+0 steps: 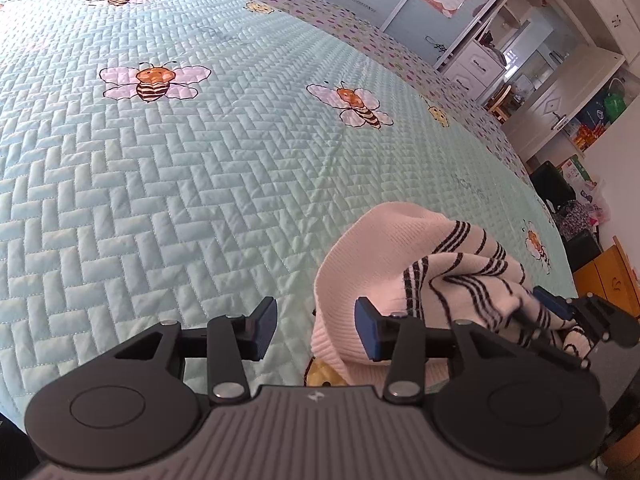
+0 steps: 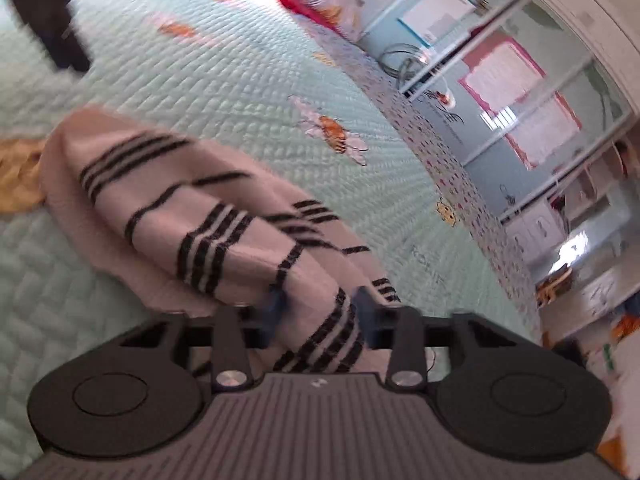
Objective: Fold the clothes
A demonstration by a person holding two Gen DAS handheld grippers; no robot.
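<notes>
right gripper [image 2: 318, 316] pinches a bunched fold of the white black-striped garment [image 2: 208, 216], which trails across the mint quilted bedspread [image 1: 168, 184]. left gripper [image 1: 316, 326] fingers spread, empty, just beside the garment. yellow cloth [image 2: 18, 178] lies beyond it. view blurred.

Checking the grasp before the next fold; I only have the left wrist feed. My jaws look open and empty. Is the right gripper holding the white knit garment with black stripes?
Observer: Yes. The right gripper is shut on the white knit garment with black stripes; a striped fold runs between its blue pads.
Operator: Anything beside the garment that I can't see?
Observer: A yellow cloth lies on the mint quilted bedspread, at the garment's far end.
Operator: Is the right feed sharp?
Observer: No, it is motion-blurred, so fine detail is unclear.
</notes>
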